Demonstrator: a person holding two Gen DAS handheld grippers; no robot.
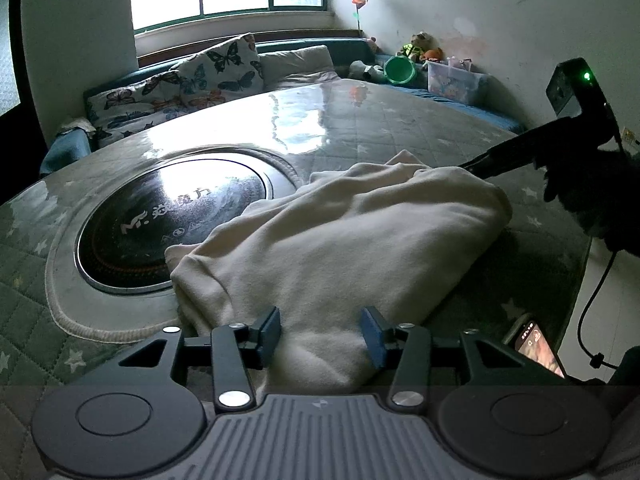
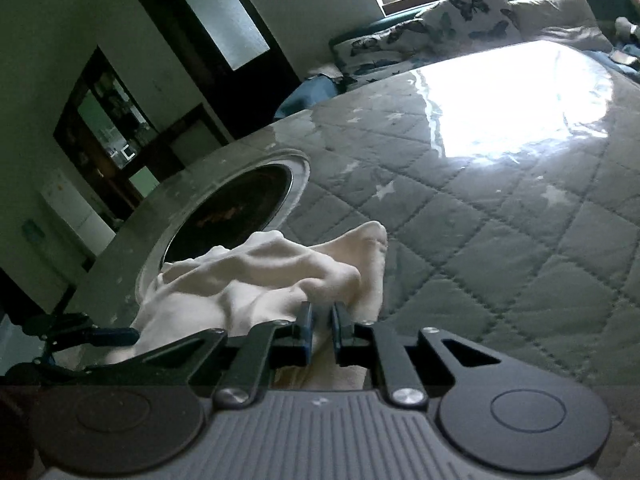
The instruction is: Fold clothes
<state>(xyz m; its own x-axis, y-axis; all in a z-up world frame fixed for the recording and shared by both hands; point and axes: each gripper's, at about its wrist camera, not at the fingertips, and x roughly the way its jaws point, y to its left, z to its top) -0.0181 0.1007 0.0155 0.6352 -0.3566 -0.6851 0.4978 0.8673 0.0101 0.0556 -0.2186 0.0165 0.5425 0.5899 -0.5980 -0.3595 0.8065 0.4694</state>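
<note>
A cream-white garment (image 1: 340, 240) lies bunched on the quilted table cover, partly over the rim of a round black stove plate (image 1: 172, 220). My left gripper (image 1: 320, 336) is open, its blue-padded jaws either side of the garment's near edge, holding nothing. My right gripper (image 2: 322, 320) is shut on a fold of the garment (image 2: 260, 280), lifting its far corner. In the left wrist view the right gripper's dark fingers (image 1: 492, 160) reach into the cloth's far right corner.
The table (image 2: 500, 240) has a green-grey quilted star cover under glossy plastic. A phone (image 1: 540, 348) lies at the near right edge, with a cable beside it. Butterfly cushions (image 1: 192, 80), toys and a green bowl (image 1: 400, 70) sit on the bench behind.
</note>
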